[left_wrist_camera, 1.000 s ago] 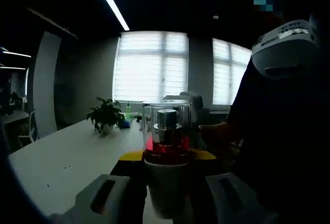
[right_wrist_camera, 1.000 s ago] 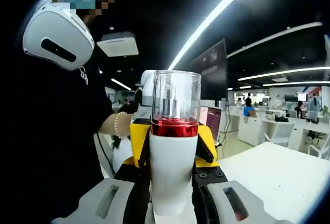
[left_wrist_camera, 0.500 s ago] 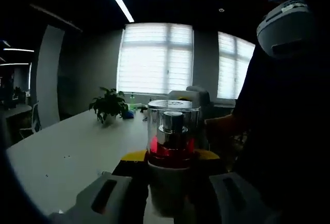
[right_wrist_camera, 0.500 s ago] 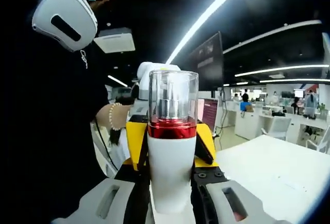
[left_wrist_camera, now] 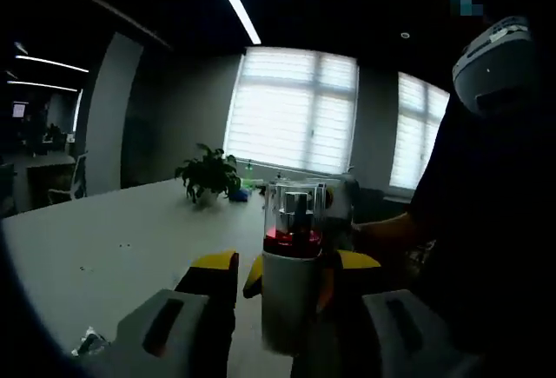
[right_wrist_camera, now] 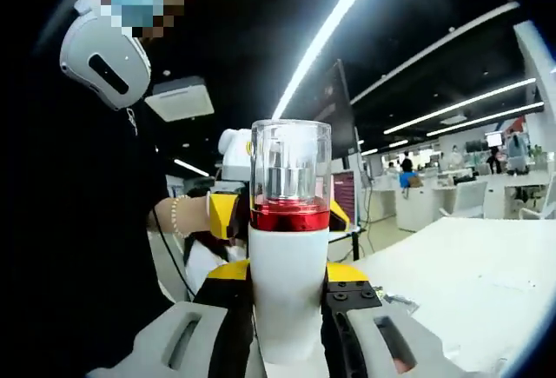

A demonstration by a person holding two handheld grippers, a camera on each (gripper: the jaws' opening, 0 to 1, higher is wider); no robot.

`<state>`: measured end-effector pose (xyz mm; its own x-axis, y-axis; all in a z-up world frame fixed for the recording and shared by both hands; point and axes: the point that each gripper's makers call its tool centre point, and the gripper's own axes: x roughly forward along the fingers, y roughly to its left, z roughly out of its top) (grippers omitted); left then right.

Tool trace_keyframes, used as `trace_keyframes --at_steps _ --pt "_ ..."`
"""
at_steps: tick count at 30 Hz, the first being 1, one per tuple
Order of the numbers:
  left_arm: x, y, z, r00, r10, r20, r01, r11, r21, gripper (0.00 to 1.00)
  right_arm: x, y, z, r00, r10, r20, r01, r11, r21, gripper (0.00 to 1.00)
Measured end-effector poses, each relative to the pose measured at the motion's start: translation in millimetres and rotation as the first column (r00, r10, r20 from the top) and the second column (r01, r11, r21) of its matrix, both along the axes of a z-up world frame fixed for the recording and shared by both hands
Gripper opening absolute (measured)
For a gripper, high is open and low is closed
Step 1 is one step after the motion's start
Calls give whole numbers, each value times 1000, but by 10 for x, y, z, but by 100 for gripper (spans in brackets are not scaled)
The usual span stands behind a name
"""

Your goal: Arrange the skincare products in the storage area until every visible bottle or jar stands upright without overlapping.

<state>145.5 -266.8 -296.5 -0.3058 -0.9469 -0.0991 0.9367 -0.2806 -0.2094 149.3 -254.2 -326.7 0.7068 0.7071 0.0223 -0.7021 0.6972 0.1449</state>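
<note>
In the right gripper view, the right tool pinches the white bottle low at frame centre; it stands upright, its red band and clear cap above the jaws. In the left gripper view, the left tool is spread, its yellow-tipped jaws flanking the bottle at lower centre without clearly touching. The pale surface stretches left, open, to a plant by the far windows.
</note>
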Motion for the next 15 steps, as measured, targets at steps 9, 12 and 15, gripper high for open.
trace_keyframes --at_steps 9,12,15 --pt "174 184 -388 989 146 -23 -143 986 90 57 126 -224 -222 999 -42 5 42 998 -46 19" --pt "222 231 -464 978 203 -44 -198 975 99 63 160 -261 -297 999 -45 2 45 998 -41 19" --pt "265 298 -584 965 252 -65 -244 963 115 70 199 -303 -437 999 -39 -7 38 998 -45 19"
